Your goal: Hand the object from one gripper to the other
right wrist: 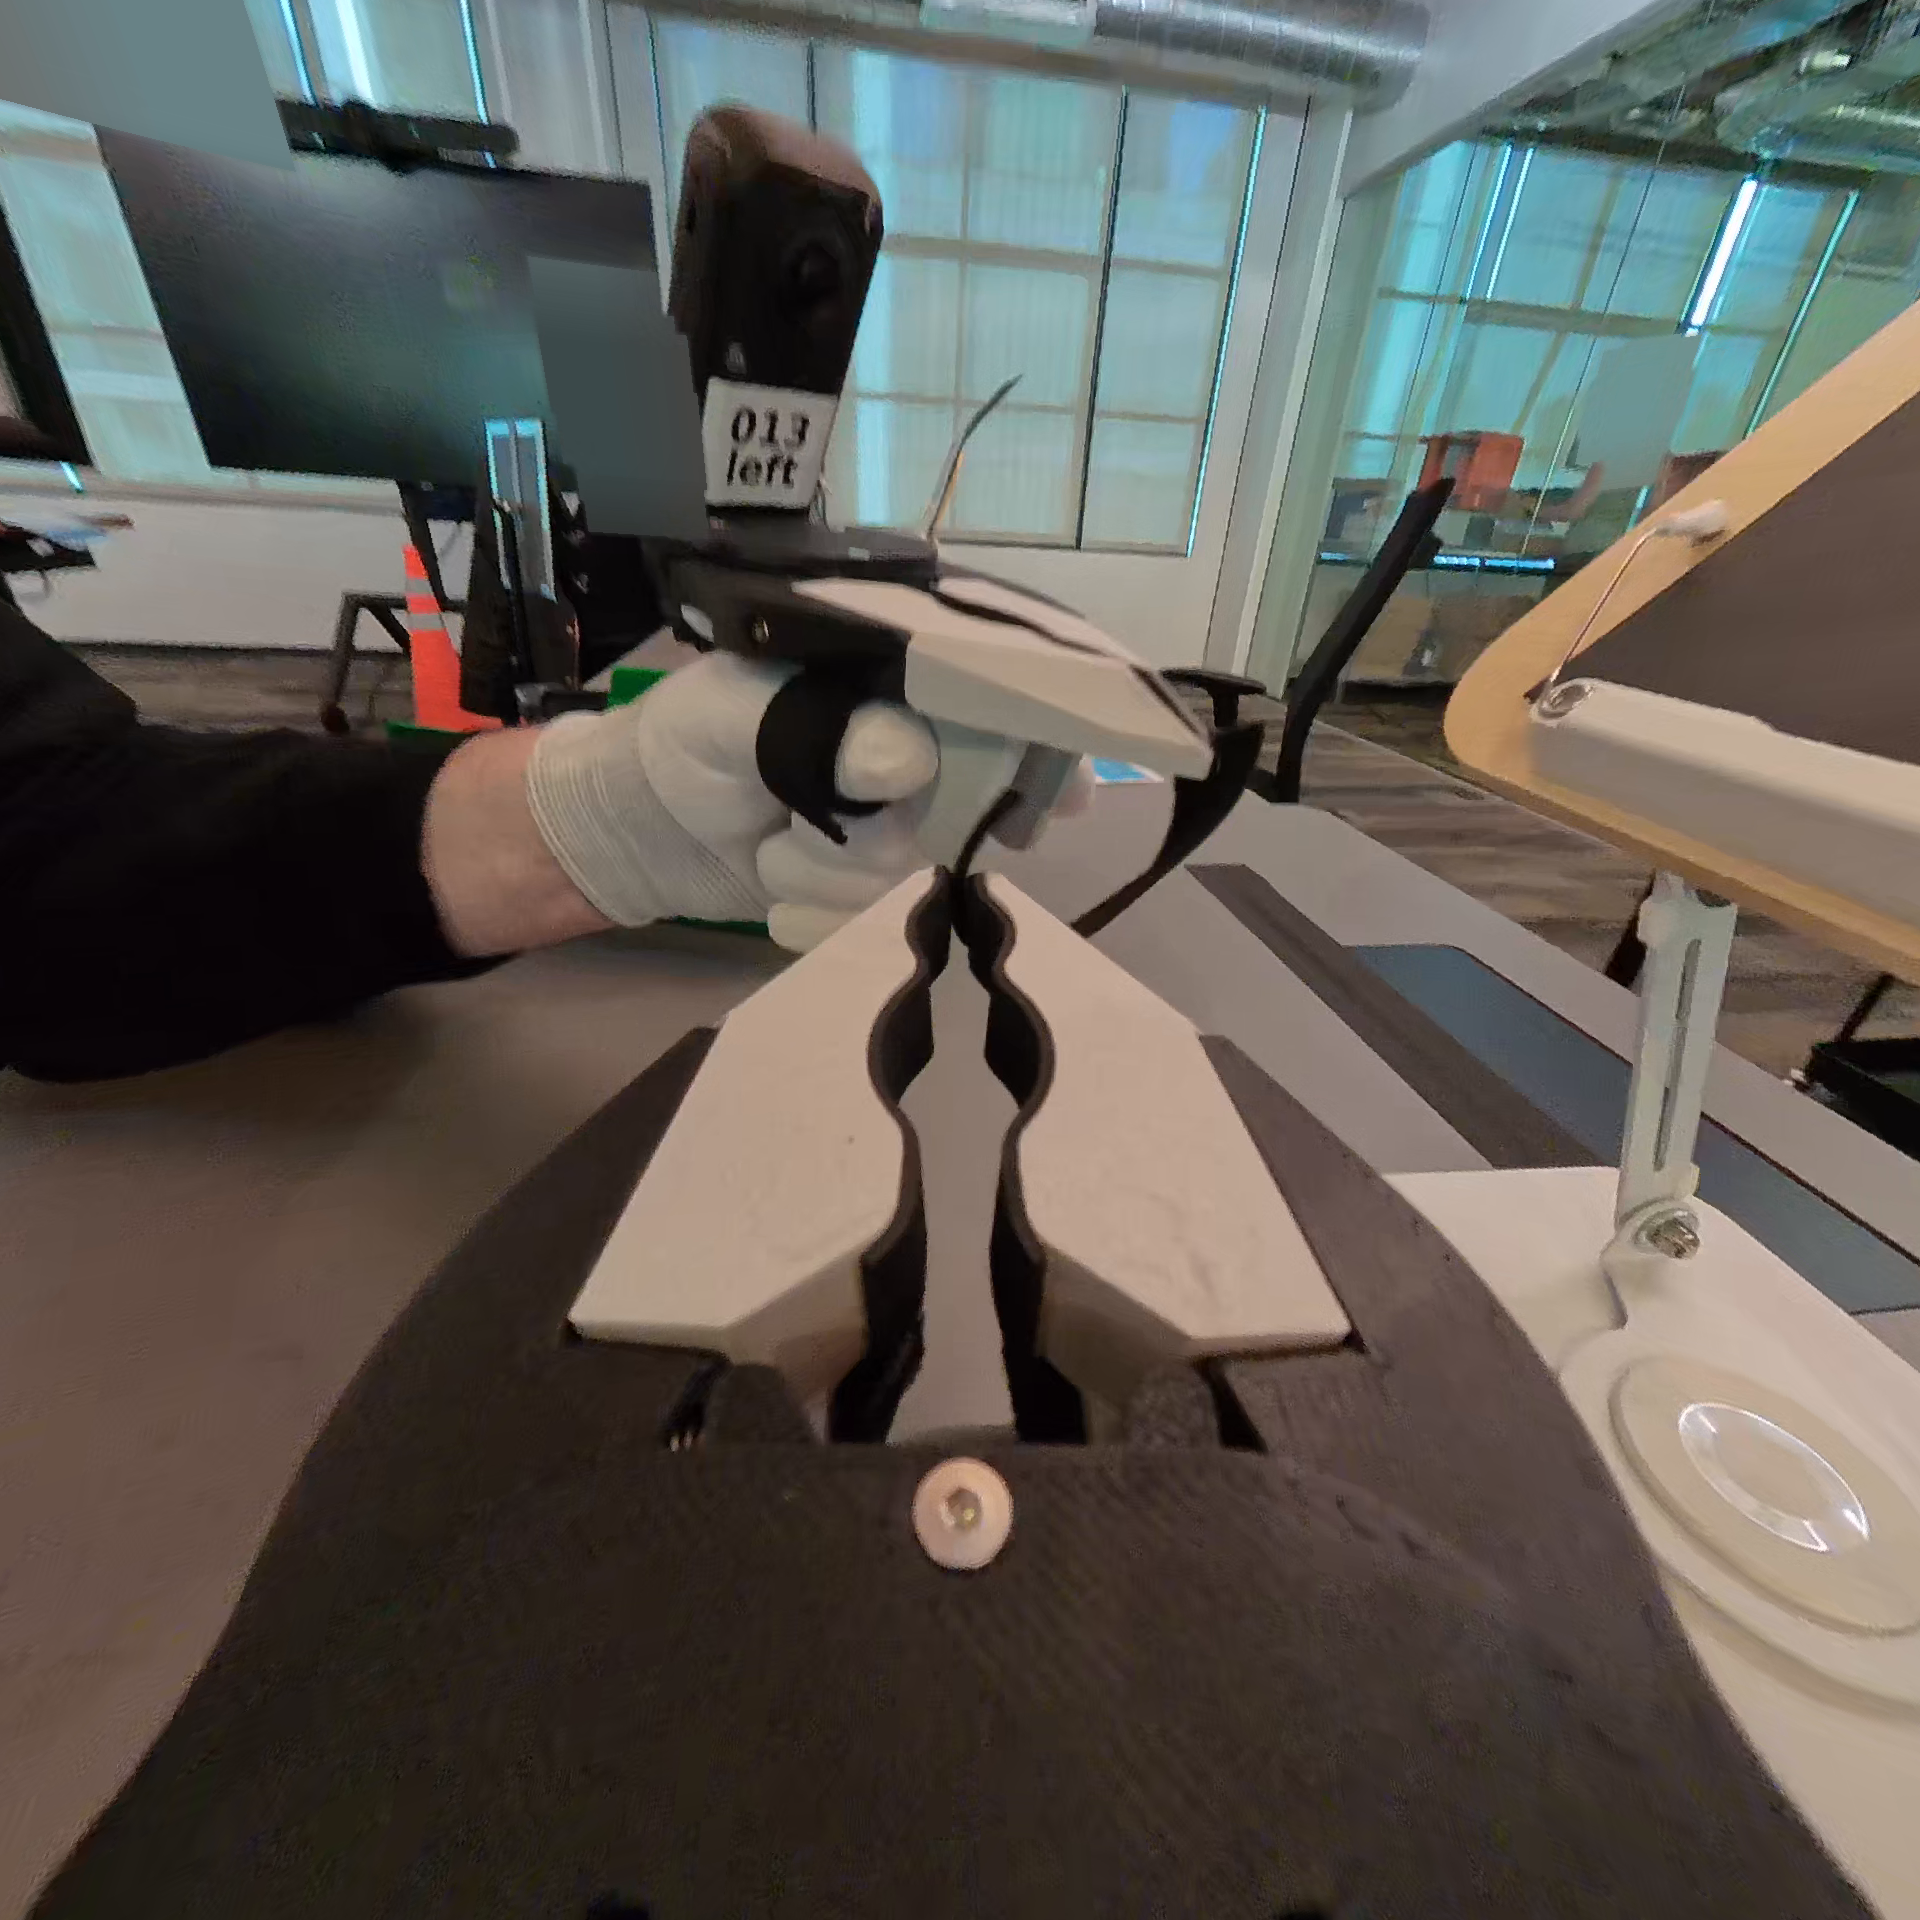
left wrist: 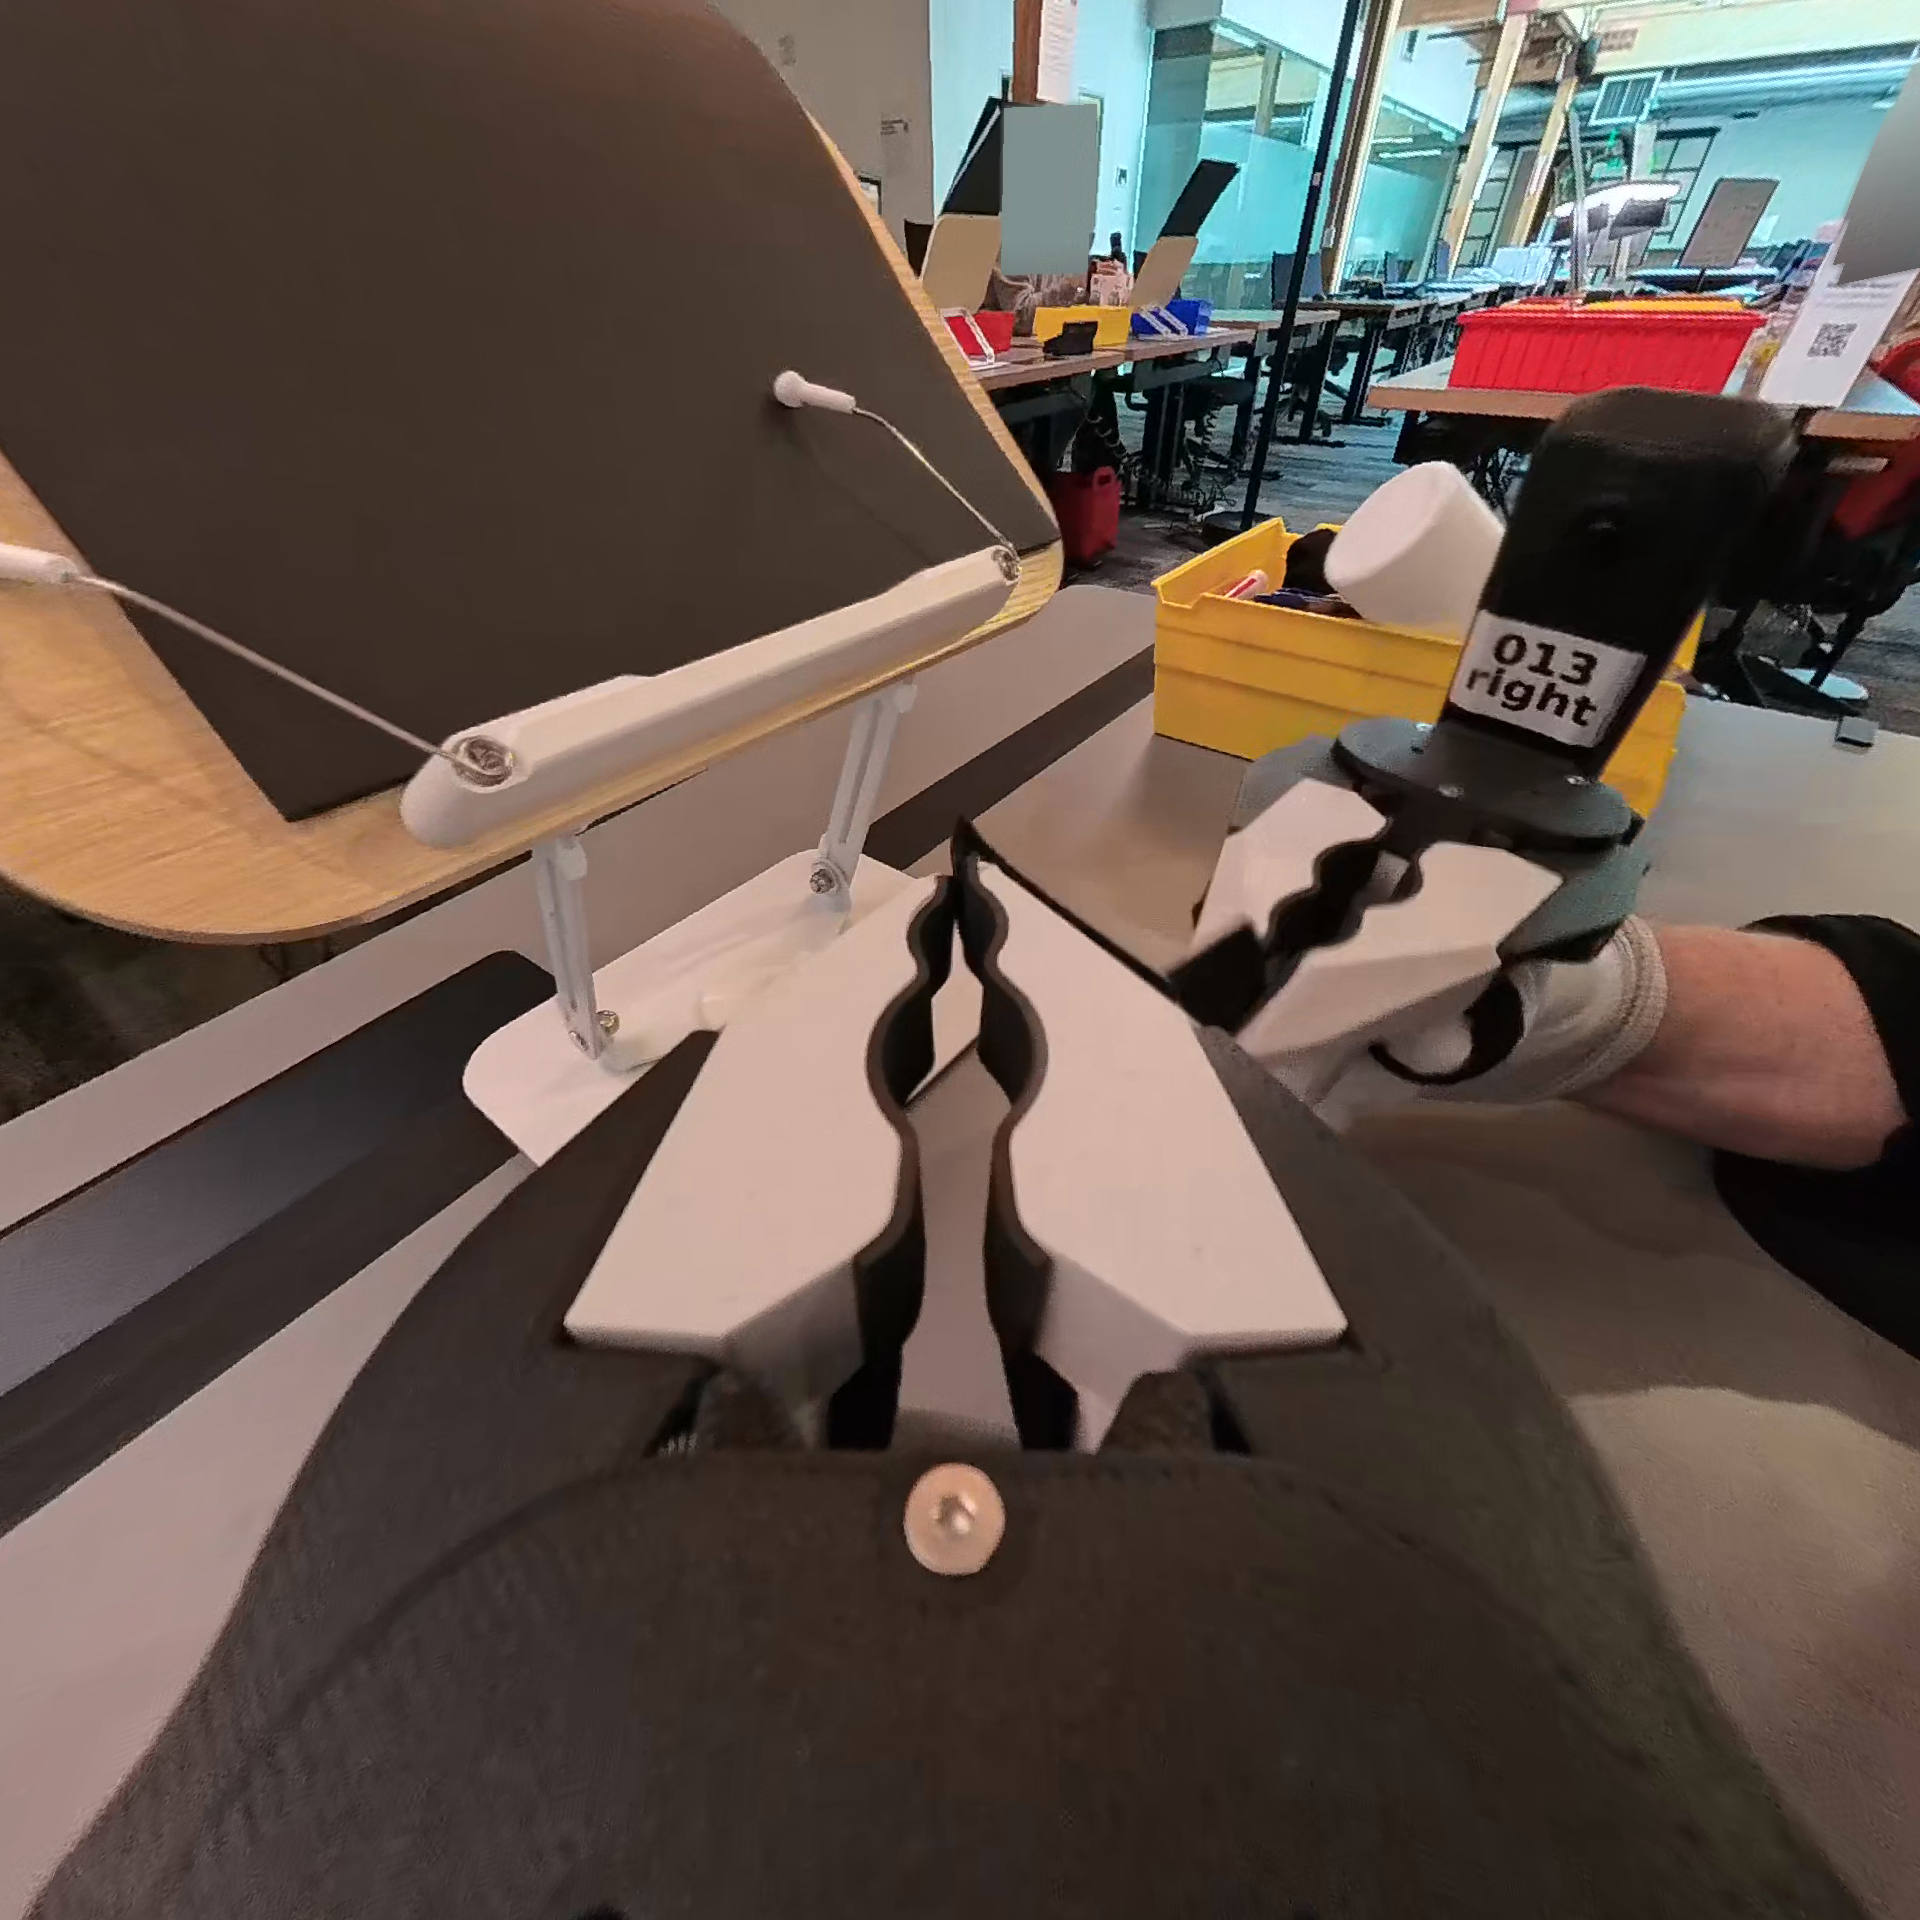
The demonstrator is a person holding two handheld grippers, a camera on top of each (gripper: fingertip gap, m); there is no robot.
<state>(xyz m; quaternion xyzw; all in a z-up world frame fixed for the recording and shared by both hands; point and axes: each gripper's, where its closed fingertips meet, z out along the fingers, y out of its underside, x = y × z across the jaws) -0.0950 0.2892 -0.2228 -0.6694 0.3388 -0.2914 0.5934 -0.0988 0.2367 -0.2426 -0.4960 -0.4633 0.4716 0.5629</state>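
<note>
A thin black flexible strip (left wrist: pixel 1070 902) spans between both grippers above the grey table (left wrist: pixel 1558 1299). My left gripper (left wrist: pixel 954 894) is shut on one end of it. My right gripper (left wrist: pixel 1195 971), held by a white-gloved hand, comes in from the right and its tips pinch the other end. In the right wrist view the right gripper (right wrist: pixel 958 888) is shut on the strip (right wrist: pixel 1195 831), which curves up to the left gripper (right wrist: pixel 1195 732). The strip's end pokes out past the left tips.
A tilted wooden book stand (left wrist: pixel 260 852) with a dark panel and white base (left wrist: pixel 540 1081) stands close on the left; it also shows on the right of the right wrist view (right wrist: pixel 1538 665). A yellow bin (left wrist: pixel 1299 675) sits behind. A clear round lens (right wrist: pixel 1766 1496) lies on the white base. My right fingertips sit around 5 cm from my left ones.
</note>
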